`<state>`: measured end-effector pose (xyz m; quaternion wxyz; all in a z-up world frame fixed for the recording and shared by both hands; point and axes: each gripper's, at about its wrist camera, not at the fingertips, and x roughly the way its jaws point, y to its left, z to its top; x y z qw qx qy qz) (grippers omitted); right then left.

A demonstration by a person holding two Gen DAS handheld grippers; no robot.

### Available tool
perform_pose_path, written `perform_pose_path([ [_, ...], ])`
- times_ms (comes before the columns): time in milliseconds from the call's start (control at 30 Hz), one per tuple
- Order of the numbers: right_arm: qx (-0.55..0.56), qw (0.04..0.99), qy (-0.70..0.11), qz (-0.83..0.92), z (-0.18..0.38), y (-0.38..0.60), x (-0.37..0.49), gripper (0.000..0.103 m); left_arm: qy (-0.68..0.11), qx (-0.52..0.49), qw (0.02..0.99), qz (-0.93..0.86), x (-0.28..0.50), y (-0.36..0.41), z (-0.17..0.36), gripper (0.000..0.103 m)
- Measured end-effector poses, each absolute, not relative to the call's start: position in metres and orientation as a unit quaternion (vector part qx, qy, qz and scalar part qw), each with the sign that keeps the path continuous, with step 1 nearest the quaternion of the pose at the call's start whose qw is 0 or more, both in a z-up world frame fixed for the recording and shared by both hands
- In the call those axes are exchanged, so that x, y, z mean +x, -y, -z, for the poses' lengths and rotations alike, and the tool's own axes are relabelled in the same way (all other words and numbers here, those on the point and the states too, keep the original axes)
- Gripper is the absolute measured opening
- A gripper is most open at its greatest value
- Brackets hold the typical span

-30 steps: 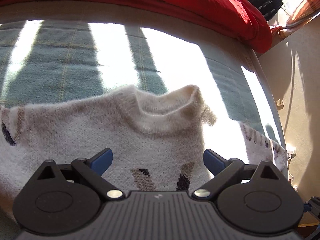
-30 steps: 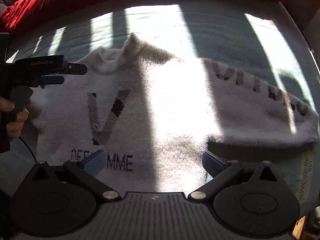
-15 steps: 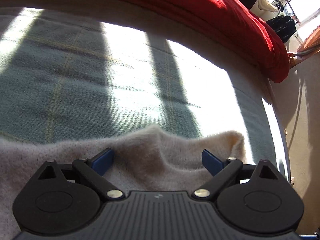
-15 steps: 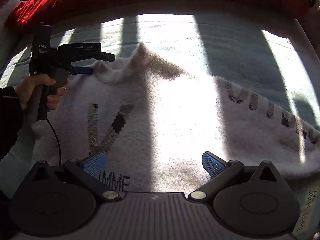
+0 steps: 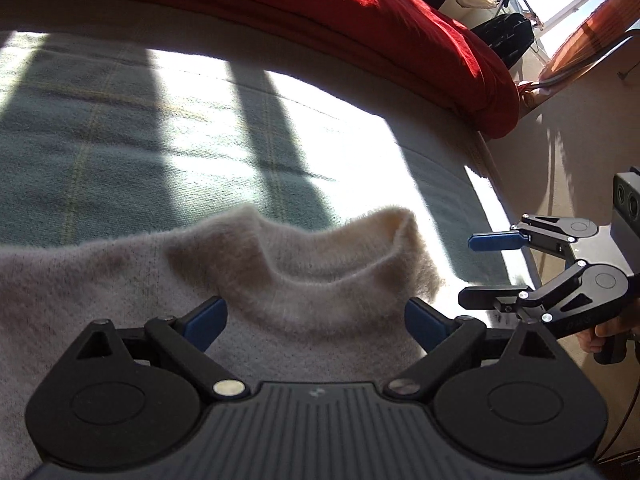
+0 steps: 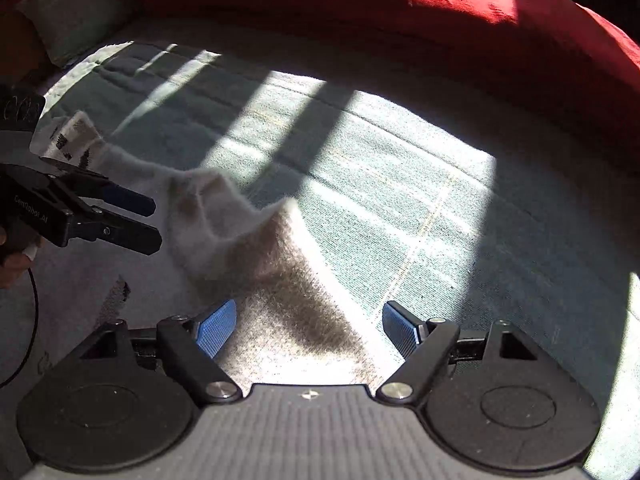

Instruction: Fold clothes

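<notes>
A fuzzy white sweater [image 5: 304,280] lies flat on the bed with its collar [image 5: 332,248] standing up. My left gripper [image 5: 316,322] hangs open just below the collar, its blue pads [image 5: 206,322] wide apart over the knit. My right gripper [image 5: 484,270] enters that view from the right, beside the collar's right end. In the right wrist view the right gripper [image 6: 308,330] straddles the sweater's shoulder edge [image 6: 288,300]. Its jaws are closing, with the knit between them but not pressed. The left gripper [image 6: 146,222] shows at the far left, by the collar [image 6: 208,208].
A red duvet [image 5: 360,12] is bunched along the far side of the bed. The grey-green checked bed cover [image 6: 400,184] stretches beyond the sweater, striped with sun and shadow. A pillow [image 6: 80,12] sits far left. The bed's right edge drops to beige floor [image 5: 580,152].
The left gripper has sunk closer to the collar. The right gripper has swung from the chest lettering to the shoulder edge by the collar, rolled over, and its jaws have narrowed a little.
</notes>
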<state>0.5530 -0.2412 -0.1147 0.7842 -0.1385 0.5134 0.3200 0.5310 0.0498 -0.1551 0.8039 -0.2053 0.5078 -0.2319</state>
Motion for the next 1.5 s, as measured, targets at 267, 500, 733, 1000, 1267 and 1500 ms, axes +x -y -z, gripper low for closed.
perform_pose_path([
  [267, -0.102, 0.714, -0.571, -0.392, 0.169, 0.243, 0.598, 0.059, -0.504, -0.206, 0.797, 0.259, 0.532, -0.049, 0.175, 0.095],
  [500, -0.105, 0.733, -0.583, -0.334, 0.153, 0.257, 0.588, 0.015, -0.480, -0.153, 0.838, 0.211, 0.531, -0.036, 0.168, 0.095],
  [733, -0.123, 0.764, -0.553, -0.308, 0.134, 0.254, 0.572, 0.023, -0.454, -0.094, 0.853, 0.239, 0.536, -0.045, 0.140, 0.094],
  [1000, -0.069, 0.786, -0.521, -0.325, 0.127, 0.262, 0.575, 0.034, -0.507, 0.069, 0.791, 0.334, 0.597, -0.067, 0.156, 0.075],
  [1267, -0.050, 0.788, -0.517, -0.331, 0.144, 0.258, 0.567, 0.041, -0.564, 0.050, 0.711, 0.416, 0.598, -0.061, 0.174, 0.071],
  [1500, -0.040, 0.768, -0.507, -0.390, 0.149, 0.253, 0.588, 0.071, -0.580, 0.025, 0.708, 0.401, 0.611, -0.068, 0.177, 0.050],
])
